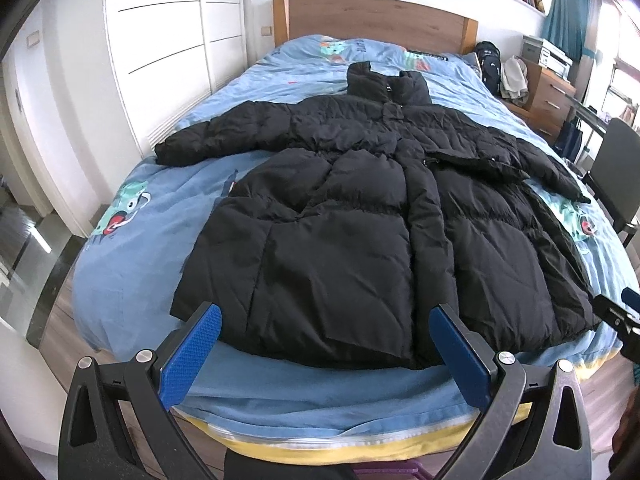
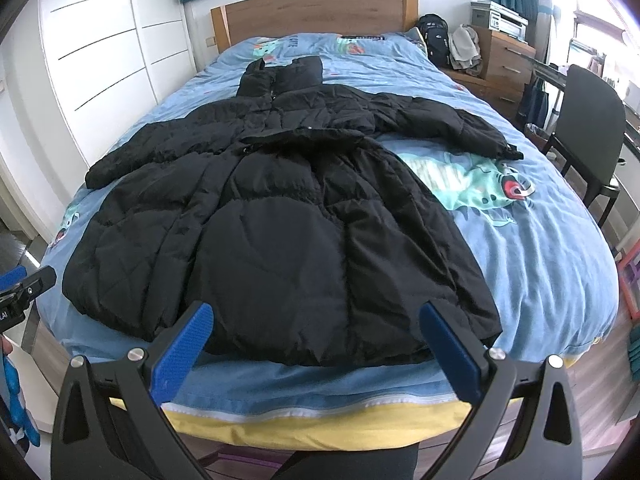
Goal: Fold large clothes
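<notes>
Black puffer coat [image 1: 360, 220] flat on blue bed [image 1: 132, 280], L gripper [image 1: 325, 316] & R gripper [image 2: 316, 314] fingers wide, empty

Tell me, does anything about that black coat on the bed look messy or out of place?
Nothing looks damaged. The black coat lies spread flat on the blue bedspread, sleeves out to both sides. Only its collar stands bunched toward the headboard, and the hem reaches the near bed edge.
</notes>
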A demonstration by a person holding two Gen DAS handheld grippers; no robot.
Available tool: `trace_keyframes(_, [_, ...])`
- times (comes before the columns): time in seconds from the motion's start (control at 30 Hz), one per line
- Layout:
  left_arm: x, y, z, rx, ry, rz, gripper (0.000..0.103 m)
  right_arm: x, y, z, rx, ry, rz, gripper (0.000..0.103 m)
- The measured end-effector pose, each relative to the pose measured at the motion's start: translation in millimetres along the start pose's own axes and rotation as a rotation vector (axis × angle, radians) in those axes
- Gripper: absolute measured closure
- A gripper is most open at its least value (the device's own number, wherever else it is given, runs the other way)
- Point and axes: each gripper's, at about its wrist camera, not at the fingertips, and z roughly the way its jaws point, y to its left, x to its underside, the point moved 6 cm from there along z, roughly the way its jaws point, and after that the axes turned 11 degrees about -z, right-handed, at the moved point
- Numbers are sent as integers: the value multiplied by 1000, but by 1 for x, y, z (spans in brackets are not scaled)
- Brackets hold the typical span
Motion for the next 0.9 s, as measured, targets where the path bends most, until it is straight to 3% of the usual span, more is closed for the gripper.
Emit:
trace_keyframes(0.3, [2, -11, 5, -12, 44, 0, 1, -12, -13, -5, -22, -29, -16, 0])
trace_keyframes(0.9, [-29, -29, 5, -49, 7, 1, 1, -42, -19, 8, -63, -42, -61, 0])
